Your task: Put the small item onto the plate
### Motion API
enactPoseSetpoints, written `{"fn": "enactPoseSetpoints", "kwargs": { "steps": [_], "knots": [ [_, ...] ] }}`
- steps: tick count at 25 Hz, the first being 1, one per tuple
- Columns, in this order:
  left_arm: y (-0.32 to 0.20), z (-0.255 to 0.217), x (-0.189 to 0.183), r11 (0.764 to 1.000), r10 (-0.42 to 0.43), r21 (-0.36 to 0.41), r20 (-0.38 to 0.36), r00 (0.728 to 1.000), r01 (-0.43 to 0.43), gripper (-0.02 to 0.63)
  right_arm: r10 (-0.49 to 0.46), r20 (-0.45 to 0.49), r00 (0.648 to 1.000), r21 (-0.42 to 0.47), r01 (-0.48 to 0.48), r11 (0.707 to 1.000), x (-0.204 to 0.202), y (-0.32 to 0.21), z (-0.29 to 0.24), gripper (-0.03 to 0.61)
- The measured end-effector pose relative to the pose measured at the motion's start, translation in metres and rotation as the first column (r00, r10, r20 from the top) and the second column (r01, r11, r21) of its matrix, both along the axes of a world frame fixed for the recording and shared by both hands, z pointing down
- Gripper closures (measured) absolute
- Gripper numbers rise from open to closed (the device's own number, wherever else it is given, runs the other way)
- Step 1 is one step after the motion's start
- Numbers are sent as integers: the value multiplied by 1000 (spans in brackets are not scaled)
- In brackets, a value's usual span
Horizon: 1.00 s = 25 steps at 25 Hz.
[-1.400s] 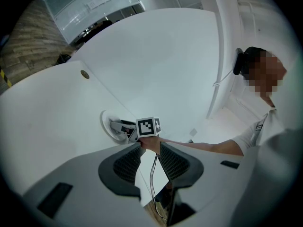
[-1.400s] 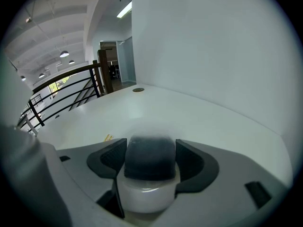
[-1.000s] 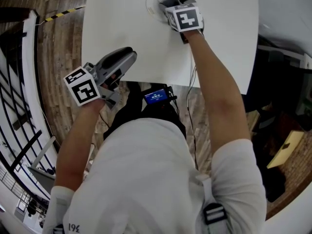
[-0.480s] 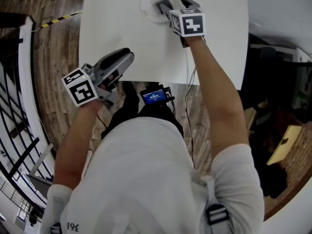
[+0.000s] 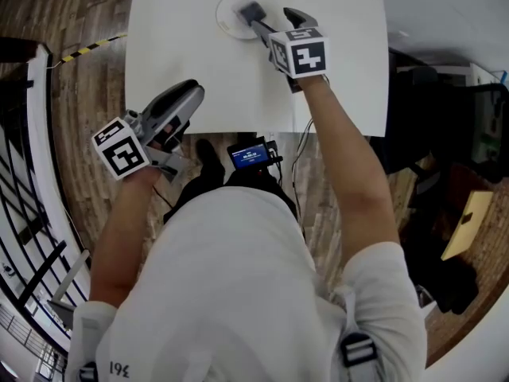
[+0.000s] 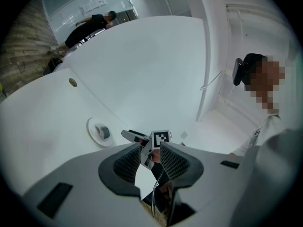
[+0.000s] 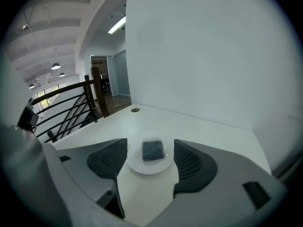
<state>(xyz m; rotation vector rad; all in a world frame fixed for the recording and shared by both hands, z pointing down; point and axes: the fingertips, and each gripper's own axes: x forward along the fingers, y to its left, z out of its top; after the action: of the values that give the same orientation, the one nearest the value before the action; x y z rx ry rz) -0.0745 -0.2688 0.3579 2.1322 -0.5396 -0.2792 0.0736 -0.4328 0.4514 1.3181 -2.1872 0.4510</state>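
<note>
A small dark item (image 5: 250, 11) lies on the white round plate (image 5: 225, 16) at the far side of the white table (image 5: 342, 78). My right gripper (image 5: 271, 18) is open just behind the plate, one jaw on each side, touching neither. In the right gripper view the item (image 7: 153, 150) rests on the plate (image 7: 150, 167) beyond my open gripper (image 7: 150, 159). My left gripper (image 5: 189, 94) hovers at the table's near edge, its jaws almost together with nothing between them. The left gripper view shows the plate (image 6: 93, 126), the item (image 6: 102, 132) and the right gripper (image 6: 135, 137) beyond my left gripper (image 6: 150, 151).
A small round grommet (image 6: 72, 82) sits in the table far from the plate. Wood floor and a black railing (image 5: 32, 173) lie to the left. A device with a blue screen (image 5: 253, 156) hangs at the person's waist. Another person (image 6: 262, 103) stands at the right.
The right gripper has drawn back a little from the plate, and the dark item now shows lying on it. The left gripper has kept its place by the near edge.
</note>
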Motion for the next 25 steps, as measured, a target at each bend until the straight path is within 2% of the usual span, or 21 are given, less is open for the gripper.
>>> {"fn": "enactPoseSetpoints", "kwargs": {
  "steps": [1,2,7,14,18,25],
  "knots": [
    [0,-2,1,1000,2,4,-2,1000,-2,489,2,5,1000,-2,-2,1000,1,4,-2,266],
    [1,-4,2,1000,5,8,-4,1000,-5,489,3,8,1000,-5,-2,1000,2,8,-3,300],
    [7,-8,7,1000,17,16,-20,1000,-17,489,-9,12,1000,-10,9,1000,1,30,-11,386],
    [13,-19,10,1000,18,23,-59,998,-17,489,33,81,996,3,-34,999,2,63,-38,530],
    [17,-24,17,999,33,37,-64,997,-31,489,76,118,990,-15,-75,997,9,82,-45,575],
    [39,-37,15,997,56,49,-86,995,-52,489,133,252,958,-48,-125,991,4,126,-62,577]
  ]
}}
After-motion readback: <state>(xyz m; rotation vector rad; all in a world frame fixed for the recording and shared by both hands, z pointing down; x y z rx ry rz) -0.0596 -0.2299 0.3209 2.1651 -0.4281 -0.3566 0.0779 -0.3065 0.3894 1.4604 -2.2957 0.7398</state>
